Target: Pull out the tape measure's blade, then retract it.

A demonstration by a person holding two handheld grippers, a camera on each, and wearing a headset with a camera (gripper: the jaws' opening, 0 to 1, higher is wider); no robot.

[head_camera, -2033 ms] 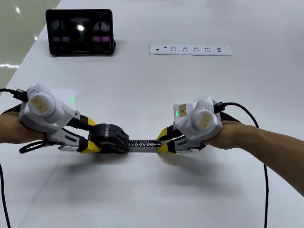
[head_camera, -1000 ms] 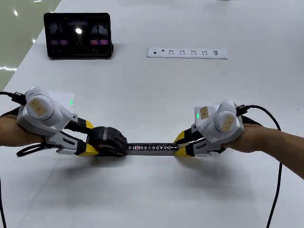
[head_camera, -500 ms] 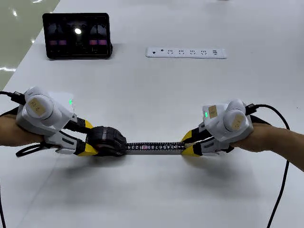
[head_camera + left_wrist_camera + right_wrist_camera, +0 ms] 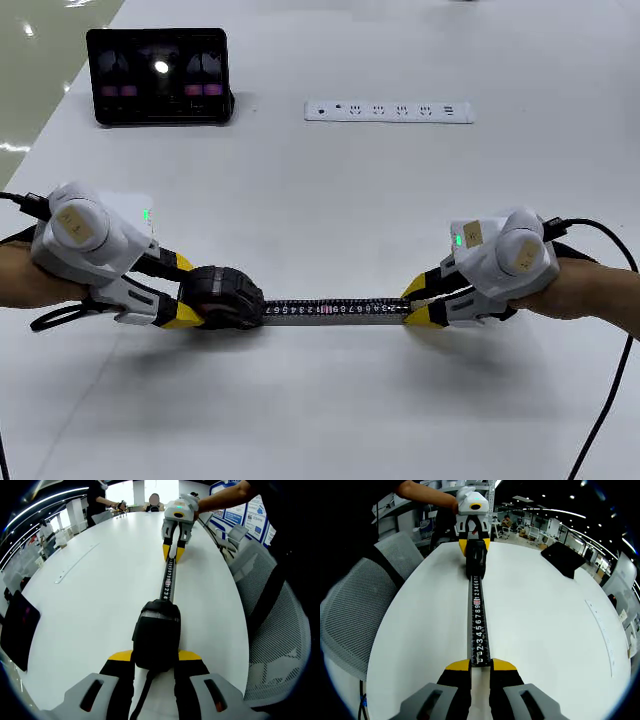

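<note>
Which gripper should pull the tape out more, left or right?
Probably the right gripper: its jaws pinch the end of the blade, so it can draw away. The left gripper is shut on the tape measure case, best placed to hold it steady.

Left gripper [image 4: 192, 290] clamped, right gripper [image 4: 413, 302] clamped, facing each other, arms spread.

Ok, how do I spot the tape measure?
On the big white table, look between the two grippers near the front. The tape measure is the chunky black case held by the left gripper. Unlike the flat tablet and power strip behind, it has a numbered blade running to the right gripper.
</note>
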